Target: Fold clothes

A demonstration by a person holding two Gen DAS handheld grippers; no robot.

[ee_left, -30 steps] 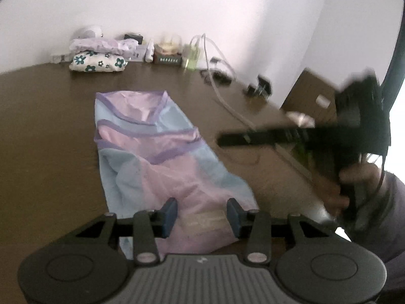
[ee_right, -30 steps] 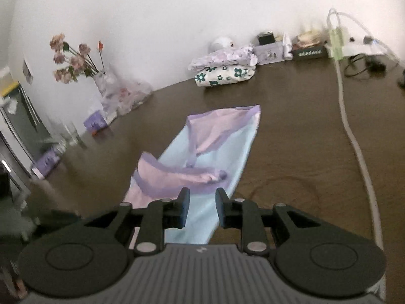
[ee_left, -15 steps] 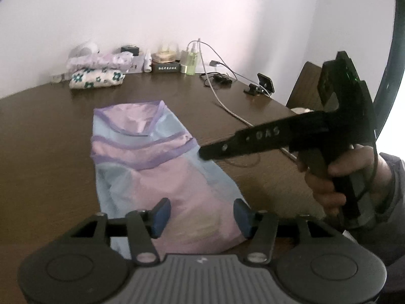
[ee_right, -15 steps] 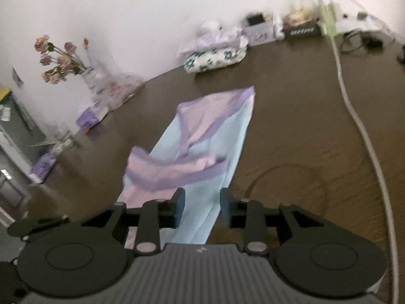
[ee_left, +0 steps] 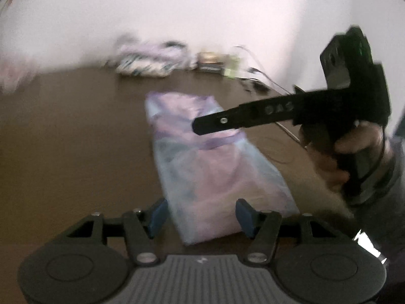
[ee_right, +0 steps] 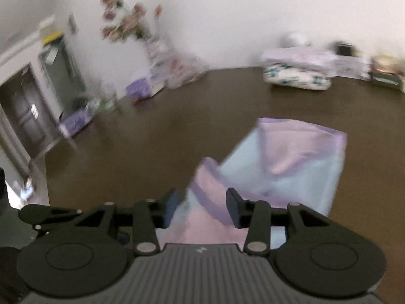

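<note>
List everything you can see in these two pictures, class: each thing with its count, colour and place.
garment: one, pink and light blue with purple trim, flat on table centre
table: one, dark brown
folded clothes: one blurred pile, lilac and white-patterned, far edge by wall
flowers: one bunch, pink, far left corner
cables: several, far right, blurred
left gripper: black, open over garment's near end
right gripper: black, open over garment
hand: one, holding right gripper
</note>
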